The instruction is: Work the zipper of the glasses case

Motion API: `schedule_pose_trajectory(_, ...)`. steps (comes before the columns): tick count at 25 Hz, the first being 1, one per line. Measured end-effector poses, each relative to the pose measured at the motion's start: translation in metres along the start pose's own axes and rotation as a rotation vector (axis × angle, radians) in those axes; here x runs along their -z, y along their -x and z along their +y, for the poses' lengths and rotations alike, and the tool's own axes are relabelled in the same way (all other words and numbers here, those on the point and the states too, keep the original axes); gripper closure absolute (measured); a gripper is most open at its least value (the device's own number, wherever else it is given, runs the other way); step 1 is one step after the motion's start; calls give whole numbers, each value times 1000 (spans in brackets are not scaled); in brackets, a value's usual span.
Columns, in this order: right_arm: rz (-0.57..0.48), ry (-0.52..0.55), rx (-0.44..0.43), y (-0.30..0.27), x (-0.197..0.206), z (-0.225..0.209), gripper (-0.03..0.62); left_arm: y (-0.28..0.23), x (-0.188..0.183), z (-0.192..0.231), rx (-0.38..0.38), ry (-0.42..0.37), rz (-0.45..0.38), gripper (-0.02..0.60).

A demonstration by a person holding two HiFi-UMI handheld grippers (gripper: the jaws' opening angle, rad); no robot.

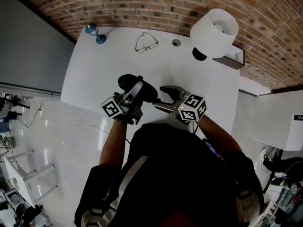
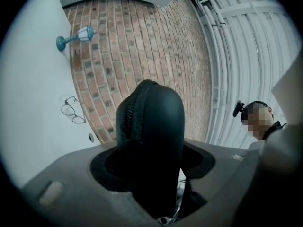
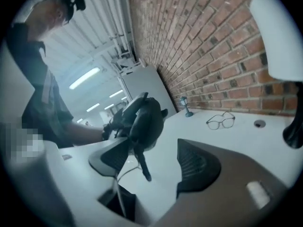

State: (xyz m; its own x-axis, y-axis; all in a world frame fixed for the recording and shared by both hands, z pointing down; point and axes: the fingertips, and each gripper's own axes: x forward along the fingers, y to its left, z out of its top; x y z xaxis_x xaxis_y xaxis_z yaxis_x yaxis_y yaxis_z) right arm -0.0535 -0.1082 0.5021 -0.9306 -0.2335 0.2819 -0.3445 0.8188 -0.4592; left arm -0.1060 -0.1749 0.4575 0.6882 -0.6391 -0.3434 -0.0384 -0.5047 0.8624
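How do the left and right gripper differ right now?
The left gripper is clamped on the glasses case; the right gripper is open, the case's pull strap dangling between its jaws. The left gripper points ahead; the right gripper points sideways at the case. Both carry marker cubes.

White table point(image 1: 90, 84) = ref. Specs point(image 1: 146, 42) lie folded open at table's far edge, mid. Small blue lamp figurine point(image 1: 96, 34) stands upright at far-left corner, well apart from specs. Small round grommet point(image 1: 176, 42) in tabletop just right of specs. Big white lampshade point(image 1: 215, 30) w/ black base point(image 1: 199, 54) at far-right corner. Brick wall point(image 1: 142, 4) runs behind table's far edge.
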Motion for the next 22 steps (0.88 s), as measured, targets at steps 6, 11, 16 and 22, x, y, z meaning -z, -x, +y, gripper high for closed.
schedule_pose_trajectory(6, 32, 86, 133, 4, 7, -20, 307, 2, -24, 16, -119, -1, -102, 305)
schedule_pose_trajectory(11, 57, 101, 168, 5, 13, -23, 373, 0, -41, 27, -209, 20, -213, 304)
schedule_pose_trajectory(16, 78, 111, 173, -2, 17, -19, 437, -9, -49, 23, -239, 23, -282, 304)
schedule_pose_trajectory(22, 65, 191, 246, -12, 9, -24, 480, -13, -50, 19, -263, 24, -343, 305)
